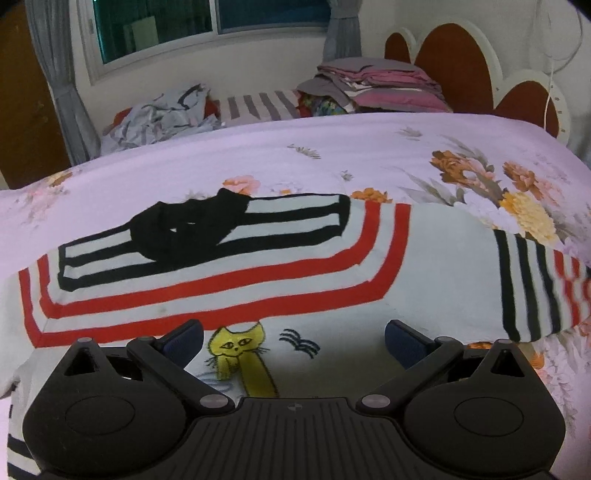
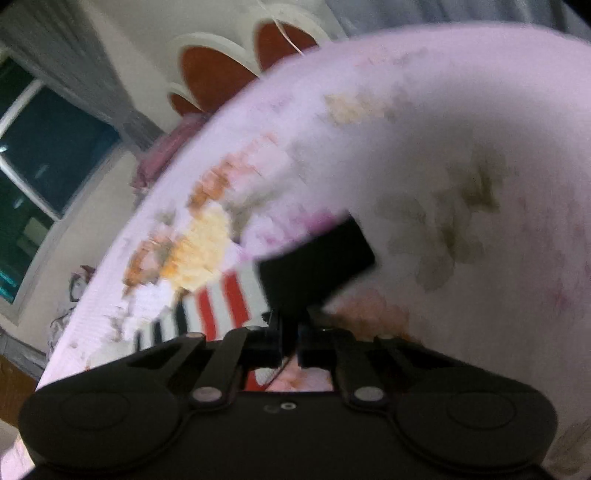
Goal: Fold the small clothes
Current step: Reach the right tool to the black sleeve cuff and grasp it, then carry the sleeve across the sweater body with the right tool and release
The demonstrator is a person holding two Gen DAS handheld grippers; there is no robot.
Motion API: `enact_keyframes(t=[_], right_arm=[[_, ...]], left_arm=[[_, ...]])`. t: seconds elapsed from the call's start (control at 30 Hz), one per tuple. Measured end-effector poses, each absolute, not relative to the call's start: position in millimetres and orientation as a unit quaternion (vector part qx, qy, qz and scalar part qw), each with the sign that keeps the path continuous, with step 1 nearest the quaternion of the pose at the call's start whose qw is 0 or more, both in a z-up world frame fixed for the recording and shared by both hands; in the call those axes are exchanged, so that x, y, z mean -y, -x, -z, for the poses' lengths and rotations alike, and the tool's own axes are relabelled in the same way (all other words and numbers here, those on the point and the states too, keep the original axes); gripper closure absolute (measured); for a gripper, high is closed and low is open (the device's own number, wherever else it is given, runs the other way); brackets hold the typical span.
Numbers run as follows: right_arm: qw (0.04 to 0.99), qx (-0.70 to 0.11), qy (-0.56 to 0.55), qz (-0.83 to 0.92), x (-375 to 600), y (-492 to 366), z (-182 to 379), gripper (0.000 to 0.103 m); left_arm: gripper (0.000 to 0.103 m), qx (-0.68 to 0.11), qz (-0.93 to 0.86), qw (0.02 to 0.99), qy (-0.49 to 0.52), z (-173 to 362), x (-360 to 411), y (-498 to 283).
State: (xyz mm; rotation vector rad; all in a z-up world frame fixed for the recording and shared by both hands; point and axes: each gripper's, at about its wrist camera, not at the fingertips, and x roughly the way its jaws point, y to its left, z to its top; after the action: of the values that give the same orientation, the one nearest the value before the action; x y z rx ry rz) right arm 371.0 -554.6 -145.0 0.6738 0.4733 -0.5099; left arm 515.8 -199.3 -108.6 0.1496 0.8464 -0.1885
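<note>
A small white shirt (image 1: 332,288) with red and black stripes and a yellow cat print (image 1: 243,354) lies flat on the floral bed cover (image 1: 332,147). One sleeve is folded across its top, with a black collar part (image 1: 184,229) on it. My left gripper (image 1: 293,343) is open just above the shirt's cat print. In the blurred right wrist view, my right gripper (image 2: 291,332) is shut on the striped sleeve (image 2: 221,299), pinching a black cuff (image 2: 317,266) that sticks up between the fingers.
A stack of folded pink and grey clothes (image 1: 380,85) lies at the far right of the bed by the headboard (image 1: 454,62). A crumpled grey garment (image 1: 162,118) lies at the far left. A window (image 1: 155,29) and curtains are behind.
</note>
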Motion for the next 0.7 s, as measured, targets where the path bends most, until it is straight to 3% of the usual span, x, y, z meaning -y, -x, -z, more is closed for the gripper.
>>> enact_keyframes(t=[0.07,0.17,0.4,0.7], right_arm=[[0.897,-0.24,-0.272,0.252,548,-376,137,0.096],[0.868,-0.31,-0.279,0.269,561,-394,157,0.096],[0.908,-0.274,-0.222,0.225,524,-422,125,0.096],[0.945,-0.301,-0.117,0.044,382,-478,95,0.096]], left_arm=[[0.0,-0.412,0.082,0.904,-0.08,111,195,-516],[0.0,-0.42,0.069,0.901,-0.08,113,183,-516],[0.0,-0.423,0.043,0.904,-0.049,113,125,-515],[0.0,-0.424,0.034,0.905,0.003,127,35,-527]])
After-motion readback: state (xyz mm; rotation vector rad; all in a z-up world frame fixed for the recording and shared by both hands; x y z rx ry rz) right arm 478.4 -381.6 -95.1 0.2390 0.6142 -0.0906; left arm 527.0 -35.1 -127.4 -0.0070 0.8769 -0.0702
